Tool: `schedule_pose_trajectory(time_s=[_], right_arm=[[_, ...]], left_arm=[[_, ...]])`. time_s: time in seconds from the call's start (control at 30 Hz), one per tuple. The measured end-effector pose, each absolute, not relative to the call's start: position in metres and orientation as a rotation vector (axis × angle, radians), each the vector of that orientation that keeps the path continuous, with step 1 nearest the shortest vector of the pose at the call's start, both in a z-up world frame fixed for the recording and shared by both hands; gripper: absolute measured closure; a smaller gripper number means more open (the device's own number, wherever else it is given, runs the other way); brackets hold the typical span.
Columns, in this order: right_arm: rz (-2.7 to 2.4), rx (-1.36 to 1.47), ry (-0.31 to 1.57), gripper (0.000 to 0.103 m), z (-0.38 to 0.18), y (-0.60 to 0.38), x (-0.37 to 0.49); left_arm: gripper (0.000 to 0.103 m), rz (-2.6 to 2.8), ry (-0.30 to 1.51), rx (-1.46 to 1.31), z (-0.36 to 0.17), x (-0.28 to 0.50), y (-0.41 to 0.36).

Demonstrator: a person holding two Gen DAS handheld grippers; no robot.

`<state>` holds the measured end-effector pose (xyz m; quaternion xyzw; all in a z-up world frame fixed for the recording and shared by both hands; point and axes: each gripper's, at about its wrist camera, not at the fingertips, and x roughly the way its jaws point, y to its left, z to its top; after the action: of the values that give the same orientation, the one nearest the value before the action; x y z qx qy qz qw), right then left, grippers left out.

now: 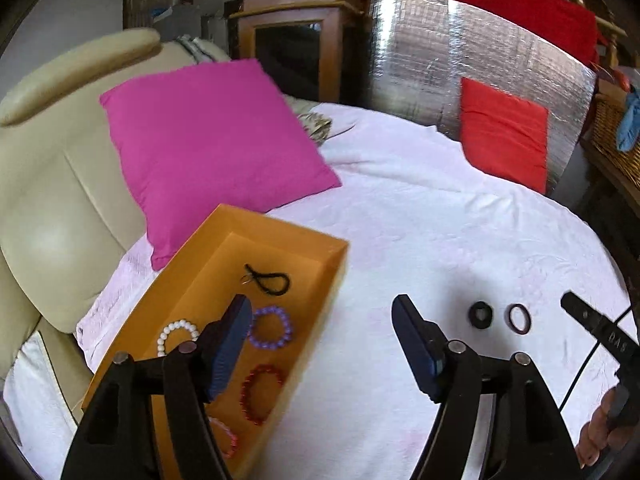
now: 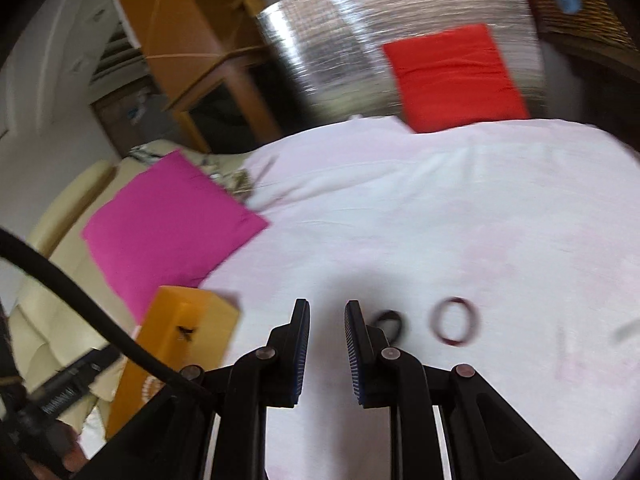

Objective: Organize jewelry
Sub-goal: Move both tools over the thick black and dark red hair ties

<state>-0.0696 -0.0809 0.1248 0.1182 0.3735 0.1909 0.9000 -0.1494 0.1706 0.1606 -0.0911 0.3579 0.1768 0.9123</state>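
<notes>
At the left, an orange box [image 1: 224, 240] sat on the white cloth [image 1: 440, 240] of the bed, its near end cut off by the bottom of the left wrist view. Inside it lay a black cord loop [image 1: 270, 280] toward the far end, then a white bead bracelet [image 1: 176, 334] beside a purple bead bracelet [image 1: 272, 326], a red bead bracelet [image 1: 260, 394] nearer the camera, and a pink bracelet [image 1: 226, 438] partly hidden behind the gripper's frame. A magenta cushion [image 1: 208, 152] leaned against the cream sofa [image 1: 48, 200] just behind the box. The left gripper [image 1: 322, 350] hung above the box's right wall with its jaws spread wide and nothing between them; its left finger covered part of the white and purple bracelets. To the right, out on the bare cloth, a black ring [image 1: 481, 315] and a dark red ring [image 1: 519, 319] lay just beside each other, apart from the box. In the blurred right wrist view the right gripper [image 2: 328, 354] held its jaws narrowly parted and empty, and its right finger hid part of the black ring [image 2: 390, 322], while the dark red ring [image 2: 454, 326] lay clear of it. The box [image 2: 188, 332] showed there only as a smeared orange shape.
</notes>
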Motion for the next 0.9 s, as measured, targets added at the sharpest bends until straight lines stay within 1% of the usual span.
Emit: schedule_pose_trajectory(time_s=[0.03,0.1,0.13,0.2,0.23,0.57,0.9], right_arm=[[0.373,0.244,0.773,0.083,0.125,-0.091,-0.072],[0.344,0.249,0.767,0.082,0.125,-0.108,-0.076],[0.330,0.248,0.764,0.078,0.124,-0.116,-0.078],[0.301,0.235,0.753,0.063,0.121,-0.130,-0.081],[0.285,0.227,0.742,0.061,0.118,-0.137,-0.082],[0.205,0.222,0.794,0.061,0.094,-0.188,-0.058],[0.216,0.248,0.855,0.061,0.078,-0.193,-0.037]], left_arm=[[0.023,0.361,0.716,-0.171,0.164,-0.149,0.160],[0.021,0.349,0.680,-0.146,0.167,-0.147,0.145],[0.021,0.338,0.669,-0.127,0.166,-0.145,0.136],[0.020,0.315,0.664,-0.090,0.162,-0.137,0.117],[0.020,0.307,0.663,-0.076,0.159,-0.131,0.108],[0.020,0.242,0.704,-0.053,0.127,-0.077,0.054],[0.020,0.230,0.706,-0.032,0.109,-0.050,0.050]])
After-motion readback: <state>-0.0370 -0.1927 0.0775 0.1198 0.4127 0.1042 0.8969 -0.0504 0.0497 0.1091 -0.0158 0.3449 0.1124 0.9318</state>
